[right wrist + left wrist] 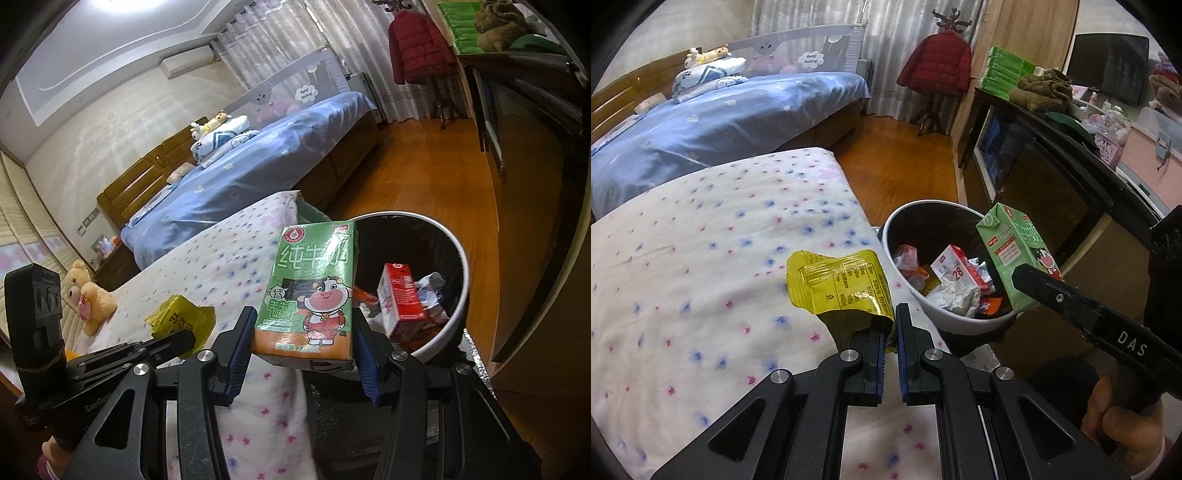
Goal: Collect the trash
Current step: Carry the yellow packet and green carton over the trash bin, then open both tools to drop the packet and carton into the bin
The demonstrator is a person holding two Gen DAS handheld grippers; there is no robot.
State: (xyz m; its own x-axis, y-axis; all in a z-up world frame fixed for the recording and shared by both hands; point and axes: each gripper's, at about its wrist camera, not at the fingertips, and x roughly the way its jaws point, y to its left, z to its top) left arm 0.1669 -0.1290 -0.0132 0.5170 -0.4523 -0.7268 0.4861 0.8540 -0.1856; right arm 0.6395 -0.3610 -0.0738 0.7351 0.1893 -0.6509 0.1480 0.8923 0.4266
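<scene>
A crumpled yellow foil wrapper point(837, 284) is pinched between the clenched fingers of the left gripper point(891, 334) above the flower-printed bed quilt point(701, 258). A green cardboard milk carton point(314, 291) is clamped by the right gripper point(301, 345), with the white round trash bin point(456, 314) at its three o'clock.

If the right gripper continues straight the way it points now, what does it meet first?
Probably the trash bin: the right gripper, shut on the green milk carton, points at its near rim. Depth is unclear.
</scene>
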